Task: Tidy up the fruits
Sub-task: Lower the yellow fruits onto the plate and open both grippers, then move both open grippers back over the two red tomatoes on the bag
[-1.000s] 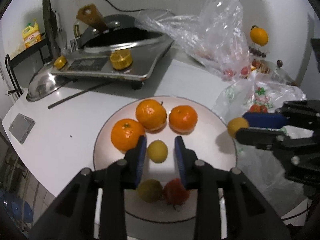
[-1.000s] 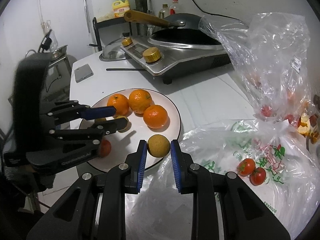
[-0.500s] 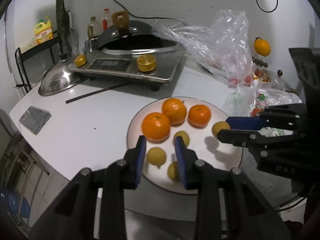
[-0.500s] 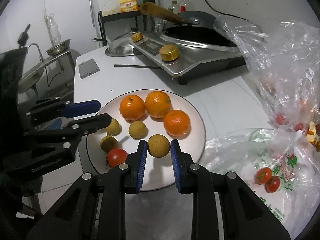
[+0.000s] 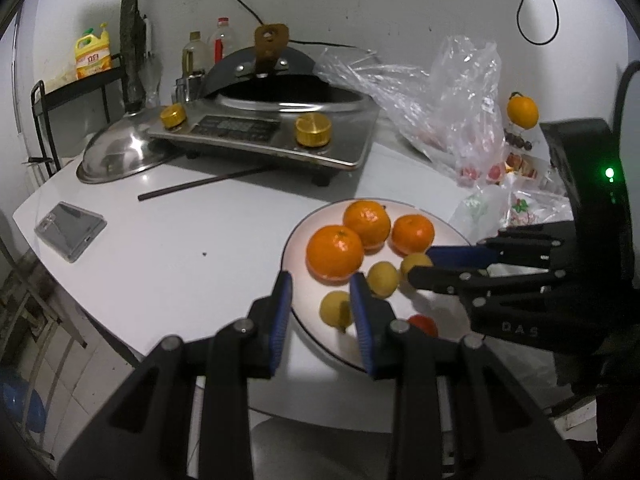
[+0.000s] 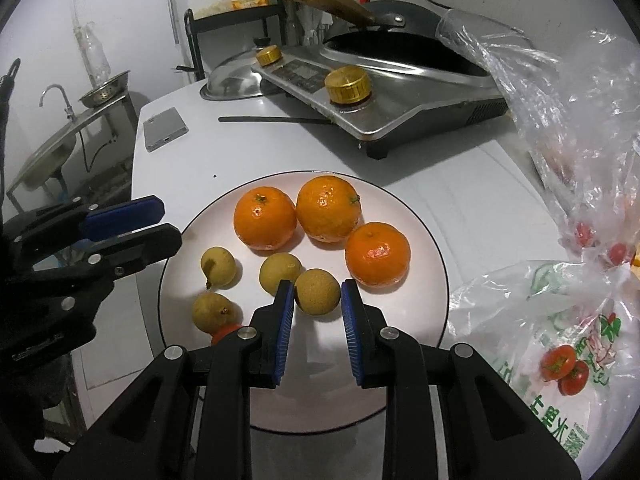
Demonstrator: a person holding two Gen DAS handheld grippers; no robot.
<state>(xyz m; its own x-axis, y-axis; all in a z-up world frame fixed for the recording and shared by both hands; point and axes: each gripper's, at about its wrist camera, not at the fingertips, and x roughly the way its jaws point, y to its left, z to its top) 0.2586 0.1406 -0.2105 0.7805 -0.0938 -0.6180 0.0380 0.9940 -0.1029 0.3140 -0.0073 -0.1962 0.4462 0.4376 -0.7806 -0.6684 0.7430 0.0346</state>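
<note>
The right tool [image 6: 317, 295] has carried its small brown fruit [image 6: 317, 291] onto the plate [image 6: 424, 240] and opened around it. The left tool [image 5: 320, 296], open and empty, has pulled back to the plate's edge. The plate holds three oranges [image 6: 327, 208], four small brown fruits and one tomato [image 6: 224, 332], mostly hidden.
</note>
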